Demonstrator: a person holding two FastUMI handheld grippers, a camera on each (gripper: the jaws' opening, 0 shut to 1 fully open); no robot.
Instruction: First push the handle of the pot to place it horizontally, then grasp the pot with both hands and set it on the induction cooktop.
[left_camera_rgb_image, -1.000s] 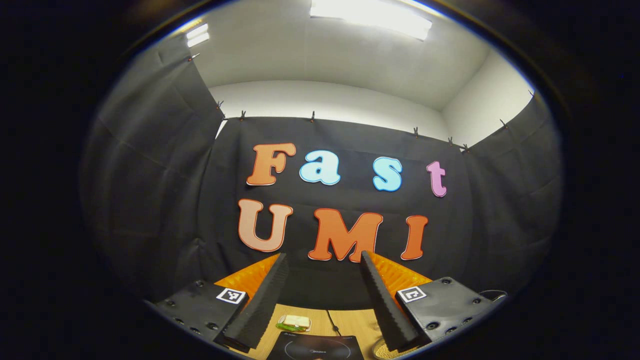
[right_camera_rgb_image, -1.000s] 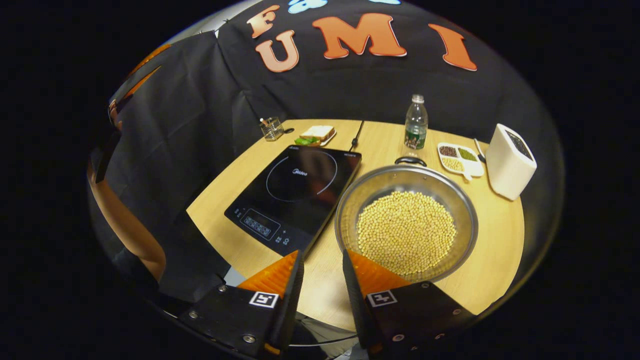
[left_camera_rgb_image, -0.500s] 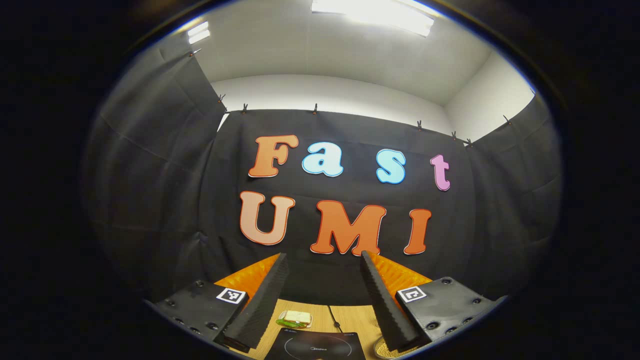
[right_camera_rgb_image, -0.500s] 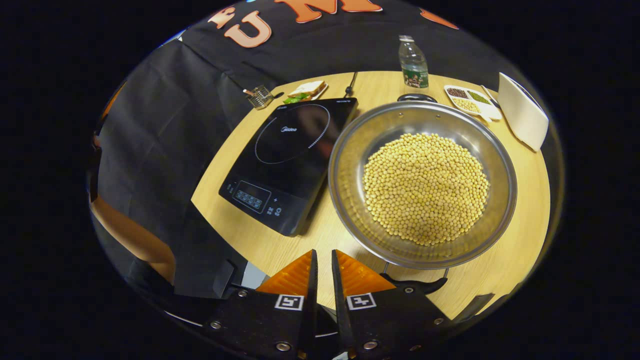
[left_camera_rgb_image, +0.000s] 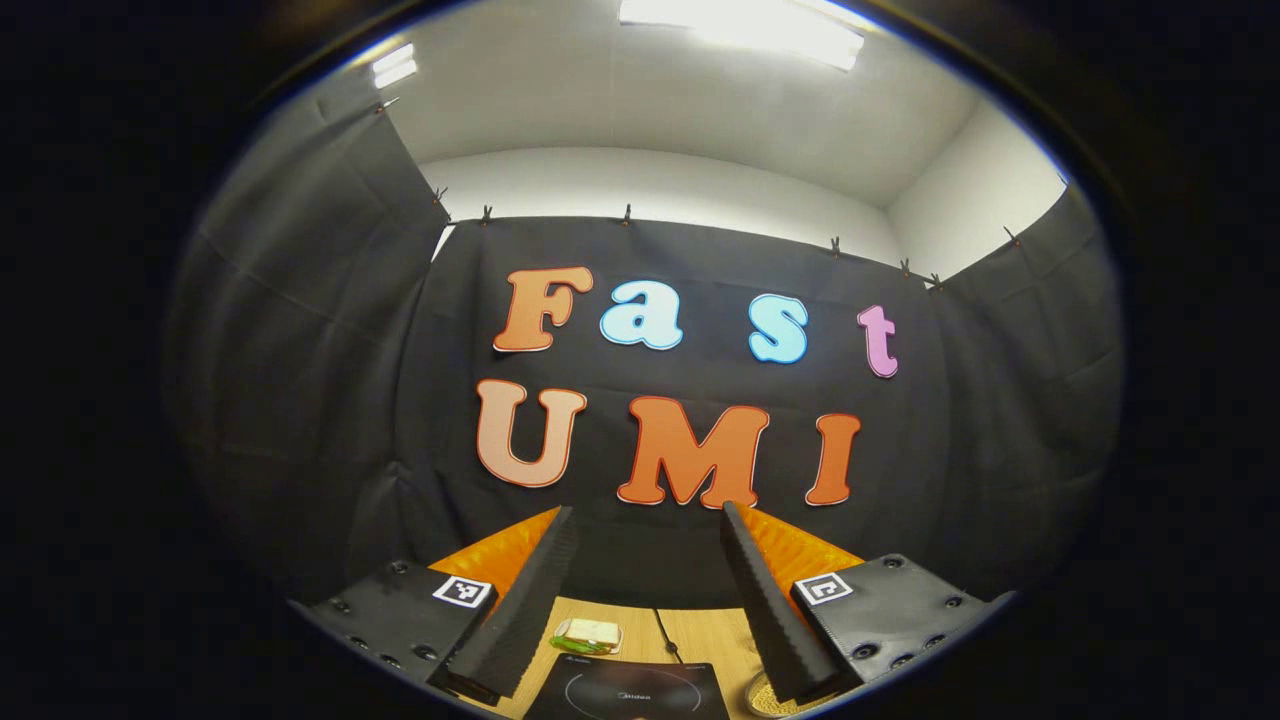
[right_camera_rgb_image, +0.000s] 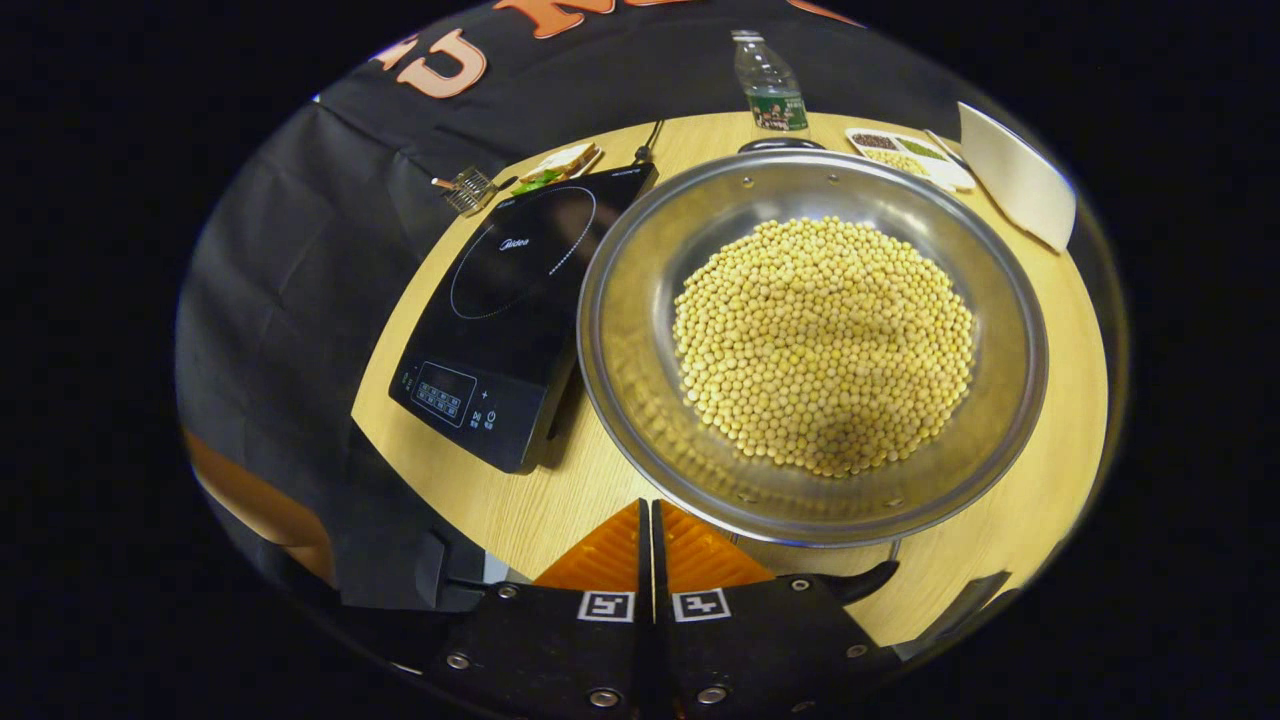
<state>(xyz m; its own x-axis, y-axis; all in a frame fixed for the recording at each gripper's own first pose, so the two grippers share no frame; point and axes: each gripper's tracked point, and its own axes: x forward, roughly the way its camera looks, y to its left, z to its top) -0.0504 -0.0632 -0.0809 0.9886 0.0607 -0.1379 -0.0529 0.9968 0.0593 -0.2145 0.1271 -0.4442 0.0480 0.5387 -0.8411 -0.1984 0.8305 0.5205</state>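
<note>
A wide steel pot (right_camera_rgb_image: 640, 300) heaped with yellow soybeans (right_camera_rgb_image: 820, 340) stands on the wooden table, right of the black induction cooktop (right_camera_rgb_image: 500, 320) and touching its edge. One black pot handle (right_camera_rgb_image: 775, 145) points to the far side, the other handle (right_camera_rgb_image: 850, 583) to the near side. My right gripper (right_camera_rgb_image: 648, 510) is shut with nothing between its fingers, just in front of the pot's near rim and left of the near handle. My left gripper (left_camera_rgb_image: 647, 508) is open and held high, facing the wall, above the cooktop (left_camera_rgb_image: 625, 695) and a sliver of the pot (left_camera_rgb_image: 765, 698).
At the table's far side stand a water bottle (right_camera_rgb_image: 768, 85), a divided dish of beans (right_camera_rgb_image: 905, 155), a white box (right_camera_rgb_image: 1015, 185), a sandwich plate (right_camera_rgb_image: 555, 165) and a small glass holder (right_camera_rgb_image: 468, 188). A person's arm (right_camera_rgb_image: 250, 500) is at the left.
My right gripper went from open to fully shut and moved down and in toward the pot's near rim. The left gripper stayed almost still.
</note>
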